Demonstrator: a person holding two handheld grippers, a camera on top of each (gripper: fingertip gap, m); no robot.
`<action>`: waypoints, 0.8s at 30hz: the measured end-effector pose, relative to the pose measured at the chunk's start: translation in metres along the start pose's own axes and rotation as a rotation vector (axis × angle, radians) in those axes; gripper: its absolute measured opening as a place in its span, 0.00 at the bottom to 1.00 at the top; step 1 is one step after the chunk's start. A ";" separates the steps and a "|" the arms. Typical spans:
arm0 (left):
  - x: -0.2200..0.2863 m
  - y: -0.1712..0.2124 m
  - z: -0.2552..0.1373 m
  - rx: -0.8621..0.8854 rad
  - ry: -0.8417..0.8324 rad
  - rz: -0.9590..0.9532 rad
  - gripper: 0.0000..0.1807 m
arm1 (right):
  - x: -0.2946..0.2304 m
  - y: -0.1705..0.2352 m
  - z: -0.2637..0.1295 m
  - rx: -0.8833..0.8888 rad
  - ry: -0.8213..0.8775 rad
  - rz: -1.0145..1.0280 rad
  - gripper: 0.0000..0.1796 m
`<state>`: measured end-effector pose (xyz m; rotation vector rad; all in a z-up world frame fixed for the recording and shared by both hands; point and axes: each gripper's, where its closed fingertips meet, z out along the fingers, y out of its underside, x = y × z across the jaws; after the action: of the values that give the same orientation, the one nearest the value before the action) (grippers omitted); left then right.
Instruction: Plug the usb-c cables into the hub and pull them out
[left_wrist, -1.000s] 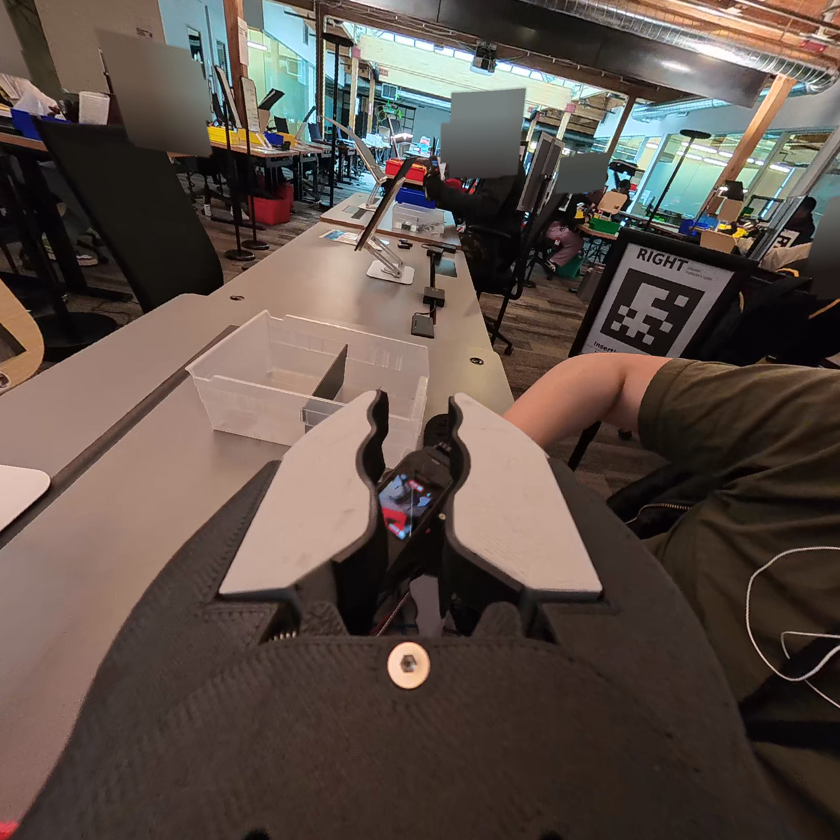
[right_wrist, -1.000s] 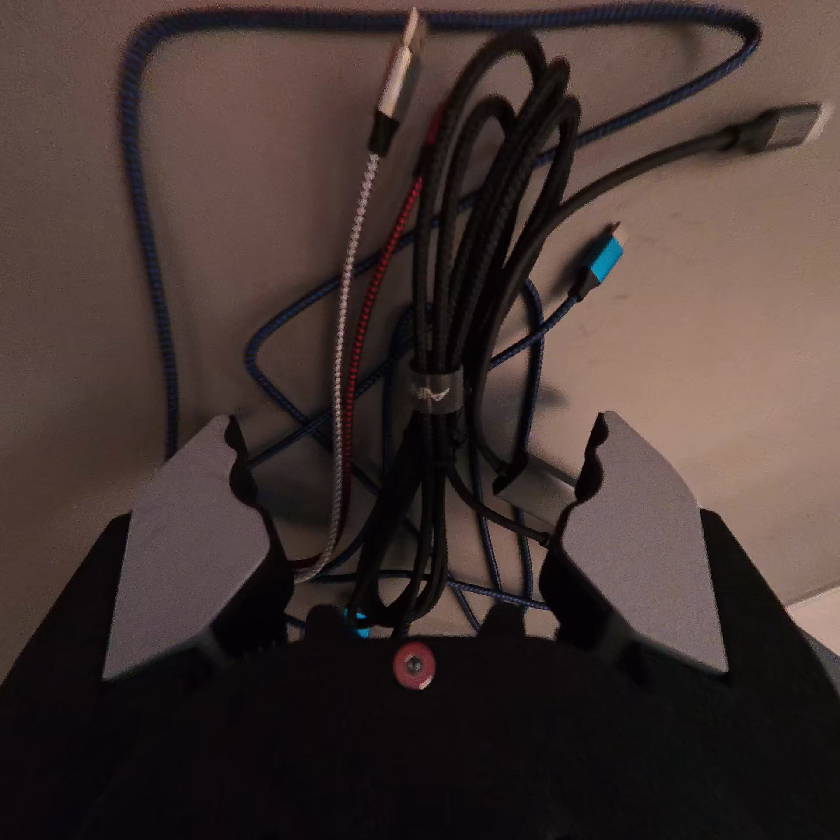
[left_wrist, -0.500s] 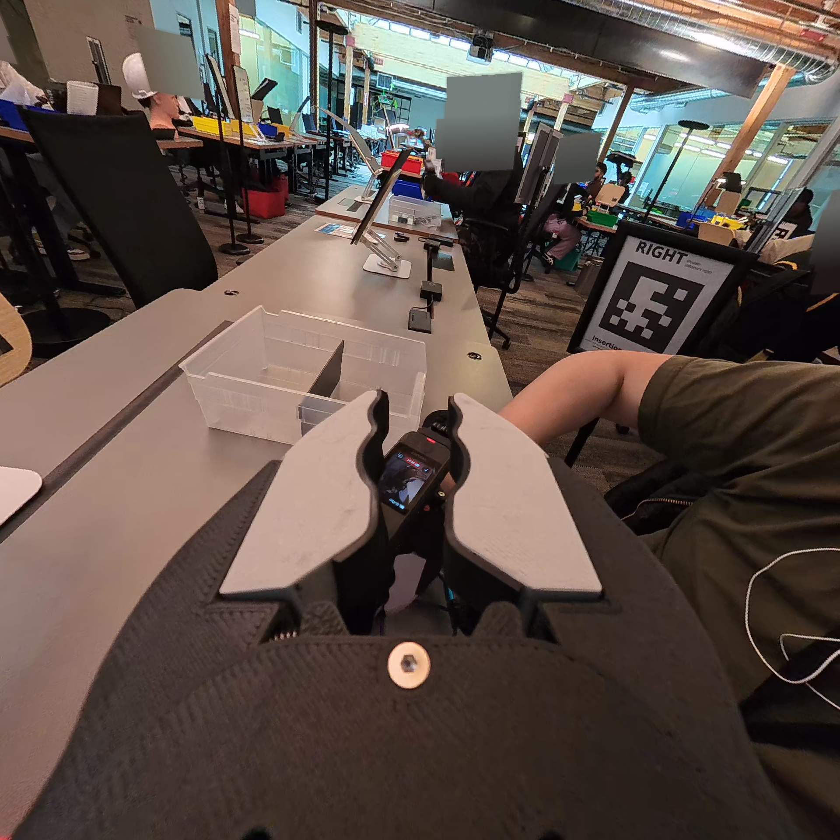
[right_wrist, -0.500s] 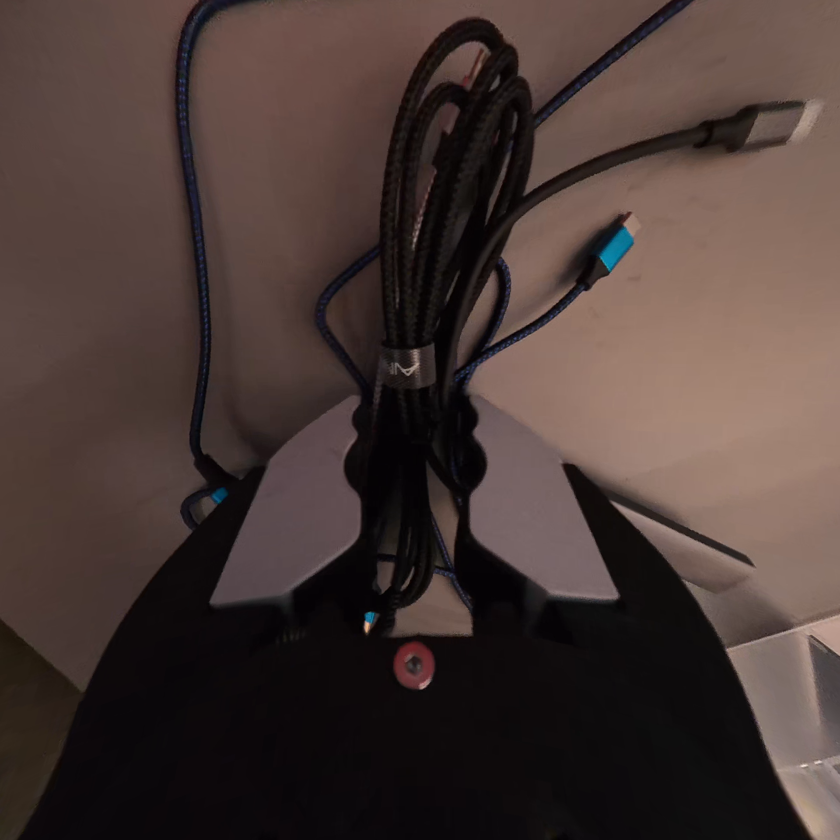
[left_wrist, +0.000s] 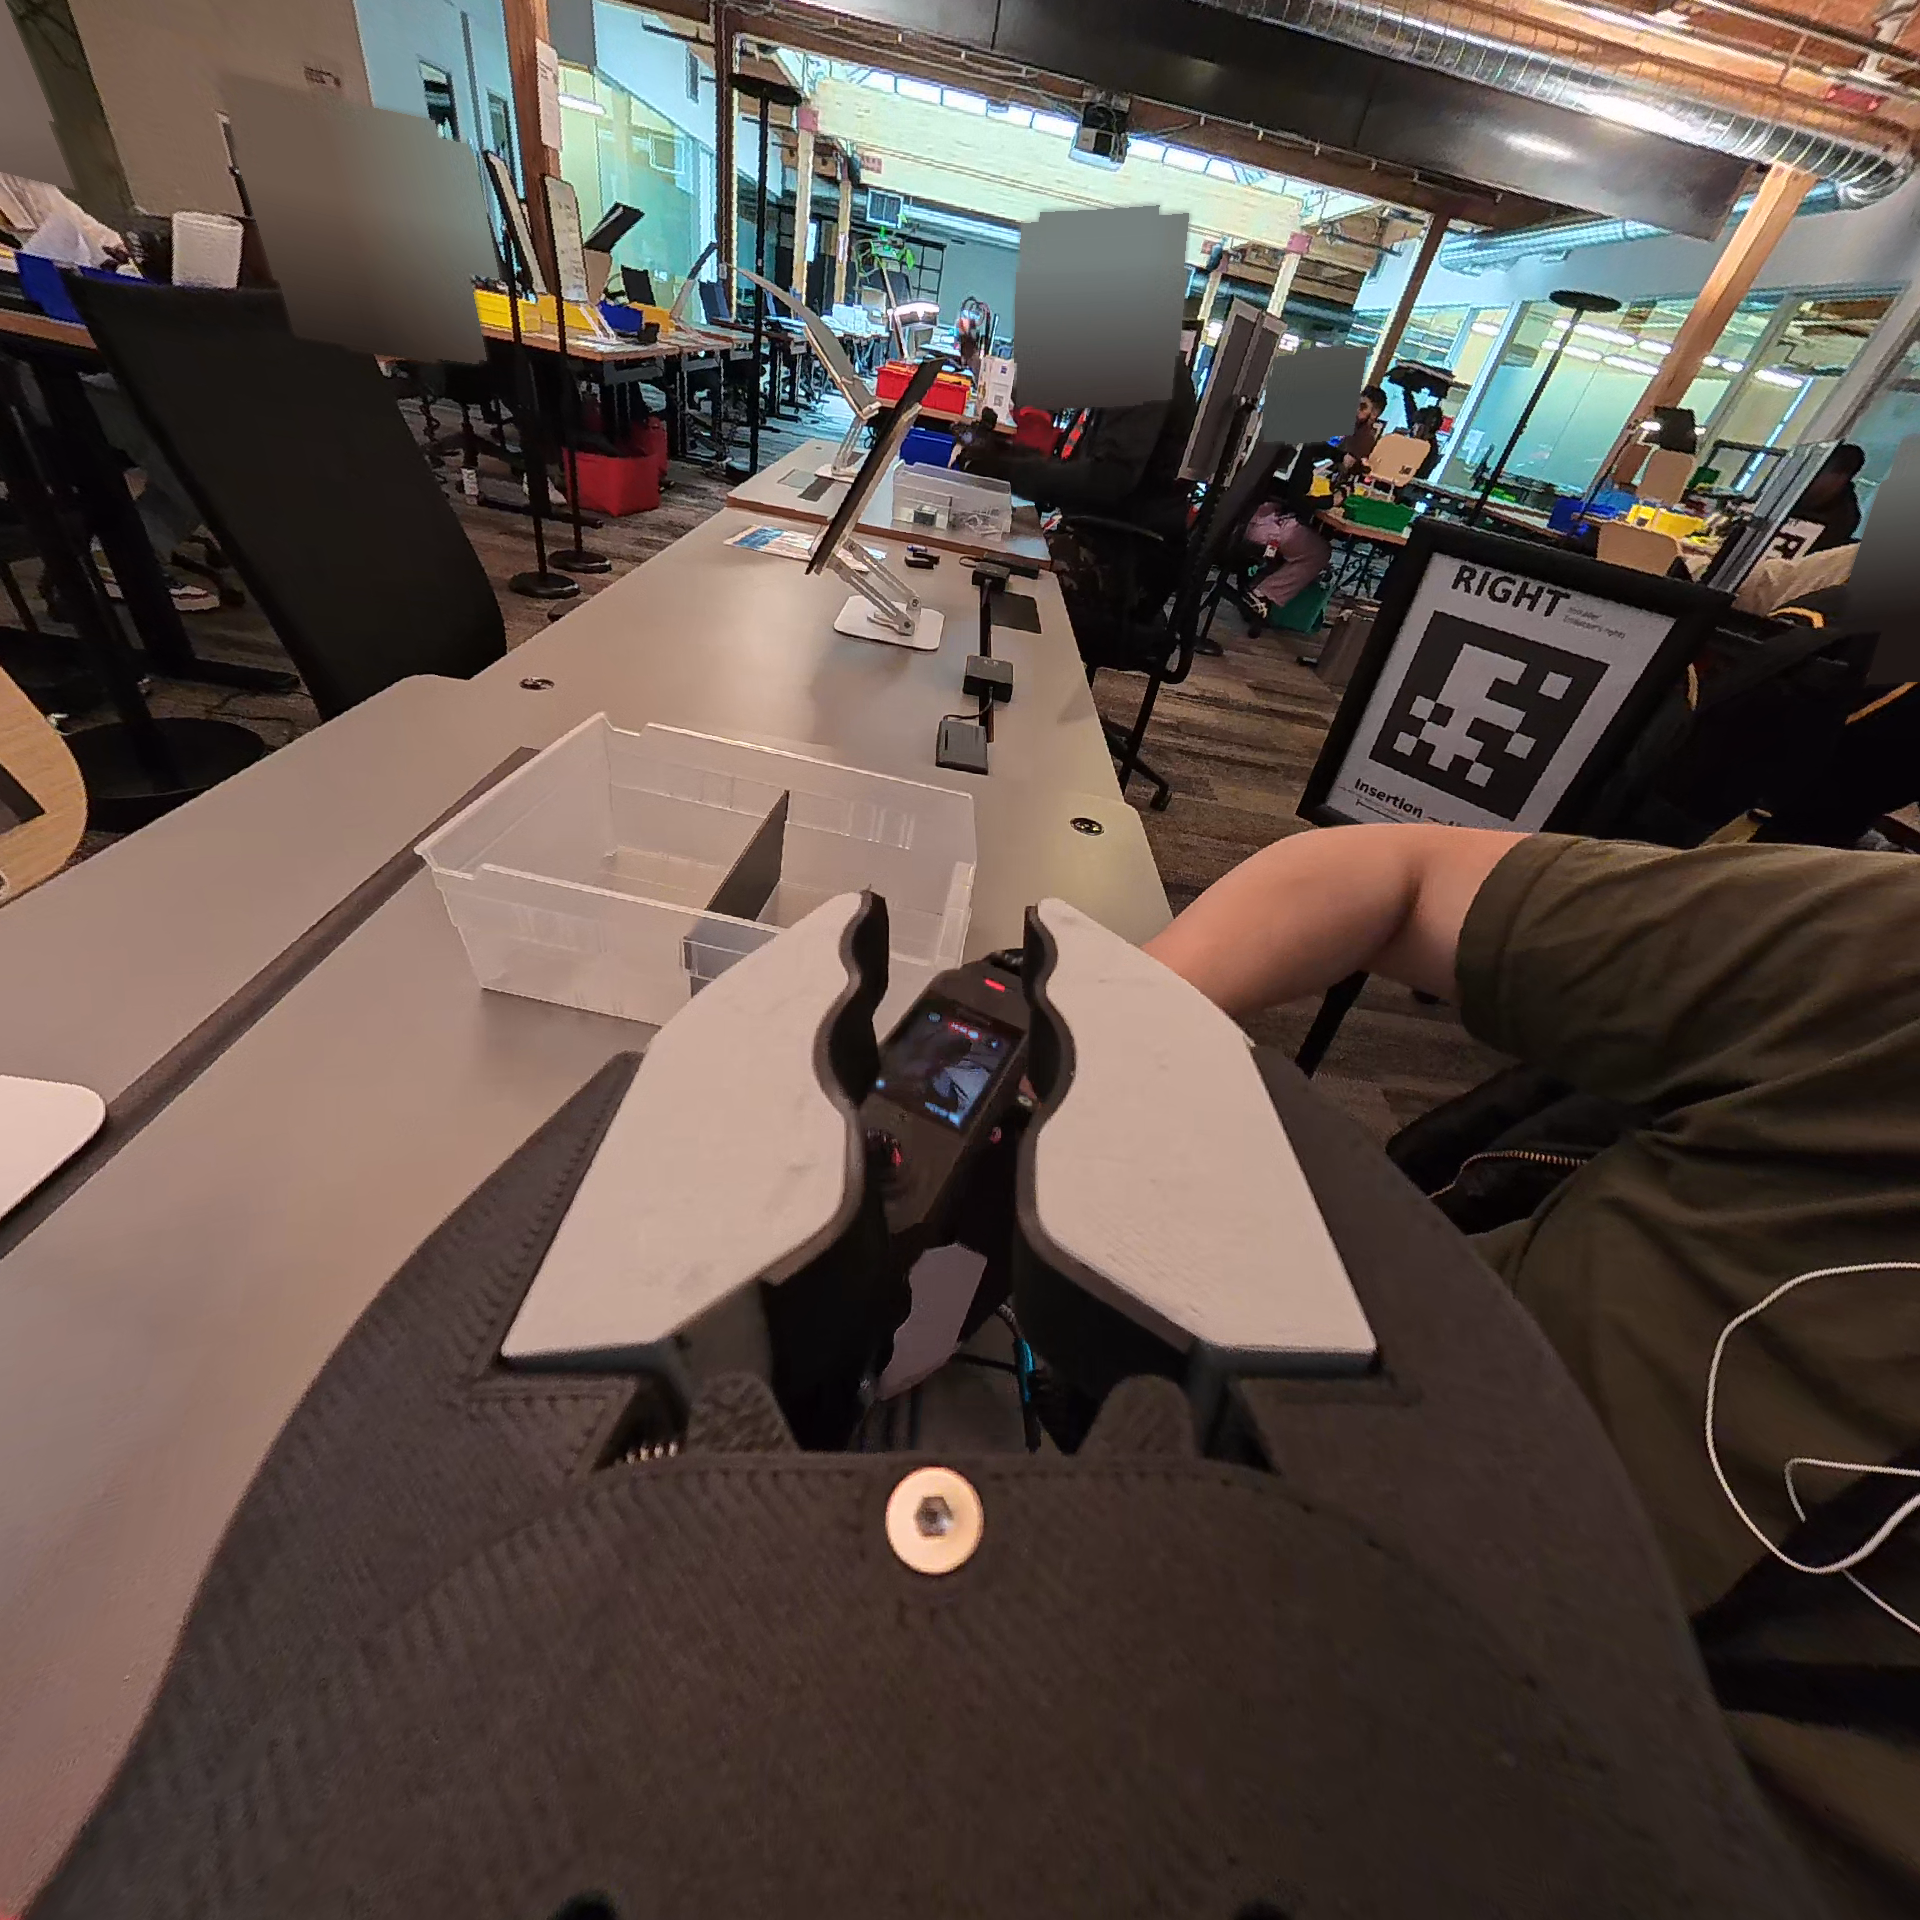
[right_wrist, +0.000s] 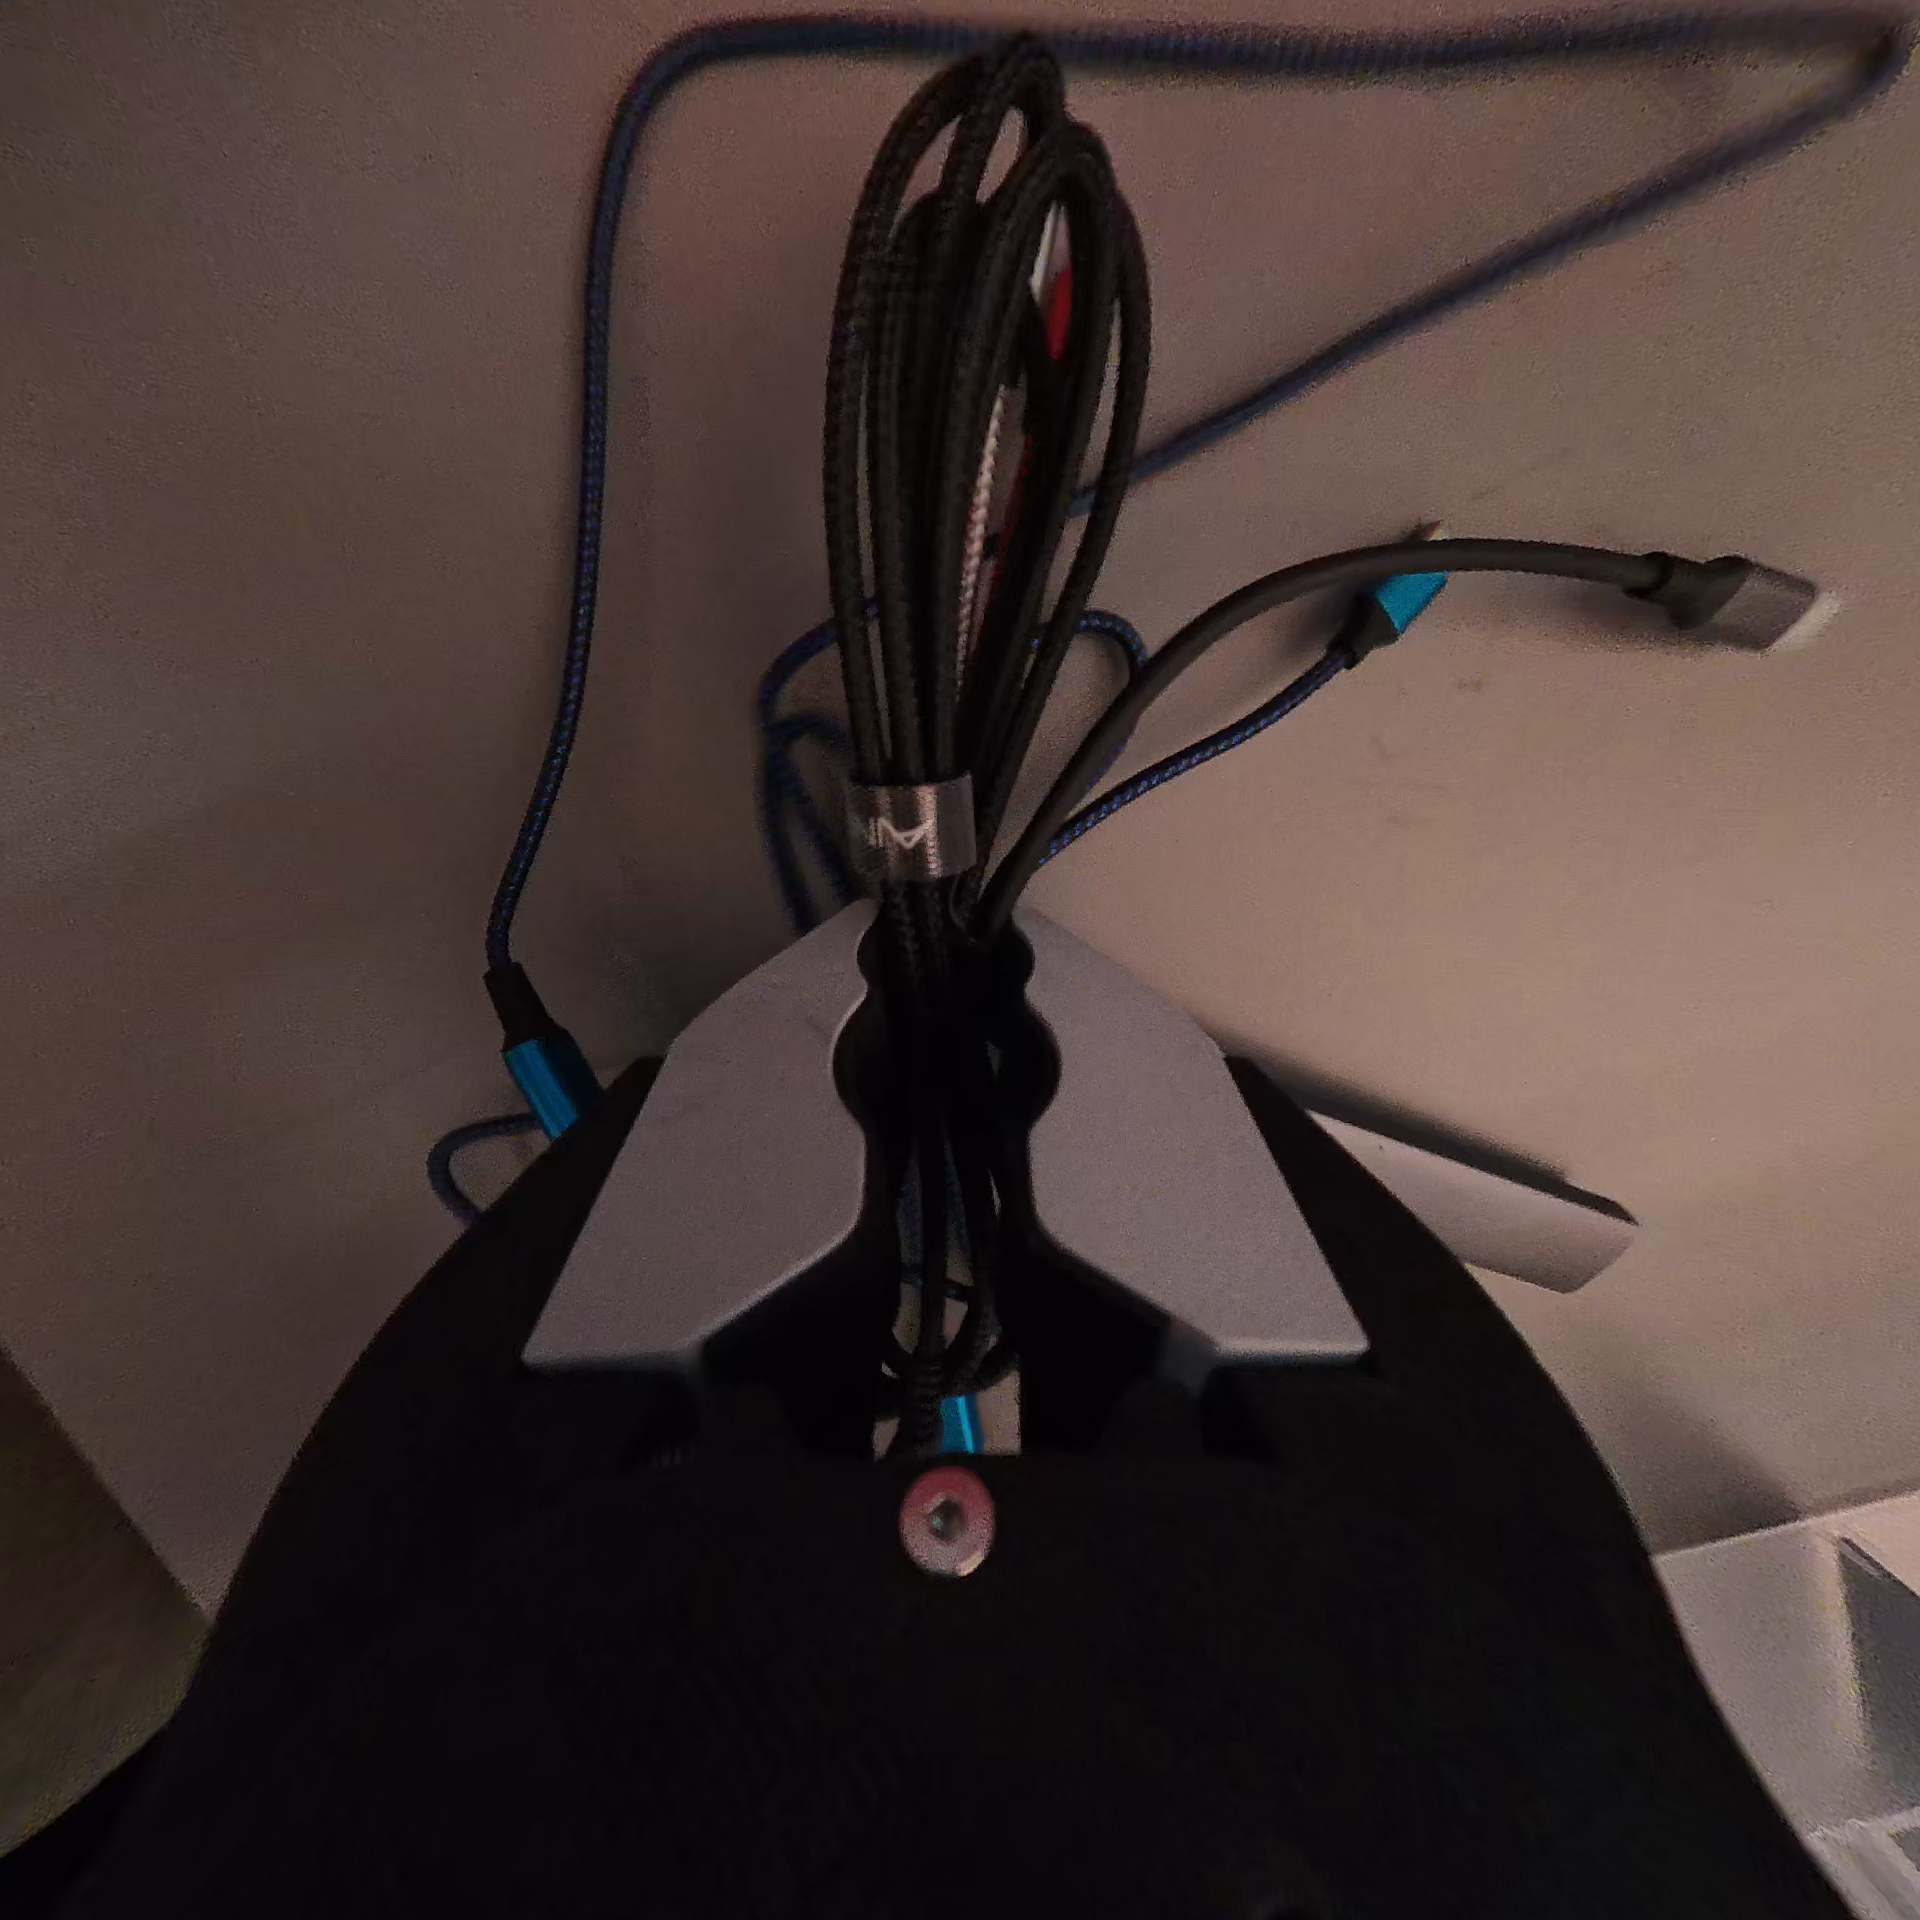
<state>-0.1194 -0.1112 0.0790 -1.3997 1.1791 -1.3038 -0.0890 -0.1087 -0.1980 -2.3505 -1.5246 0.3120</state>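
Note:
In the right wrist view my right gripper (right_wrist: 940, 925) is shut on a bundle of black braided cable (right_wrist: 883, 436) tied with a grey strap (right_wrist: 904, 831). A blue braided cable (right_wrist: 582, 499) loops around it, with blue plugs at the left (right_wrist: 540, 1081) and the right (right_wrist: 1403, 603). A red and white cable (right_wrist: 1049, 312) shows behind the bundle. The grey hub (right_wrist: 1486, 1216) lies right of my fingers, and its black lead ends in a grey plug (right_wrist: 1745, 613). My left gripper (left_wrist: 953, 914) hovers over the table, its jaws close together and empty. The right gripper's camera (left_wrist: 951, 1049) shows through the gap.
A clear divided bin (left_wrist: 582, 831) stands on the grey table (left_wrist: 208, 1195) ahead of my left gripper, and its corner shows in the right wrist view (right_wrist: 1818, 1662). A person's arm (left_wrist: 1351, 904) reaches in from the right. A framed marker sign (left_wrist: 1496, 686) stands beyond the table edge. The tips of one gripper are about 30 centimetres away from the tips of the other.
My right gripper went from open to shut on the black bundle and raised it, dragging the blue cable and hub lead along. My left gripper has barely moved.

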 end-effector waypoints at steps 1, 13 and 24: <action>0.000 -0.001 0.000 0.003 0.000 0.000 0.13 | 0.000 -0.002 -0.003 0.021 -0.017 0.012 0.09; 0.001 -0.010 -0.004 0.053 -0.008 0.000 0.13 | 0.013 -0.027 -0.052 0.272 -0.120 0.143 0.09; 0.010 -0.035 -0.019 0.180 -0.026 0.023 0.15 | 0.050 -0.061 -0.142 0.531 -0.134 0.233 0.08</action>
<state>-0.1356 -0.1148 0.1167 -1.2654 1.0304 -1.3372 -0.0705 -0.0613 -0.0440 -2.0986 -1.0450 0.8323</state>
